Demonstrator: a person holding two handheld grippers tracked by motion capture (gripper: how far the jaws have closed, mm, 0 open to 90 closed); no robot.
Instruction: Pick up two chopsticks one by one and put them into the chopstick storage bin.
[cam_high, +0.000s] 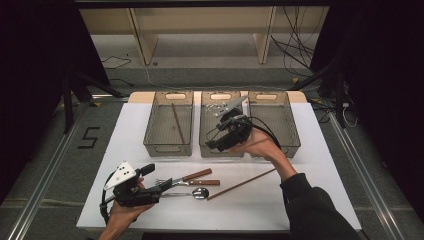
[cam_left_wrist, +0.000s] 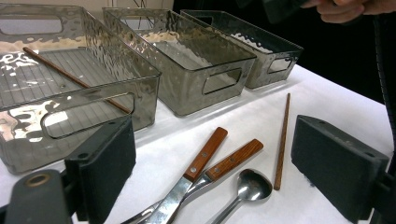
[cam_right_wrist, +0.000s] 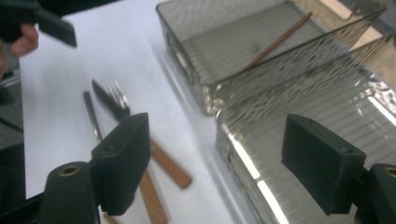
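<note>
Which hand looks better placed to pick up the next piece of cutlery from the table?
Probably the left. The left gripper sits open right beside the fork, knife and spoon, while the right gripper, open and empty, hovers over the middle bin.

Three smoky grey, ripple-patterned bins (cam_high: 168, 125) sit on a white table (cam_high: 125, 130). The chopstick (cam_high: 241, 184) is reddish brown. The knife (cam_left_wrist: 196, 172) has a brown wooden handle.
</note>
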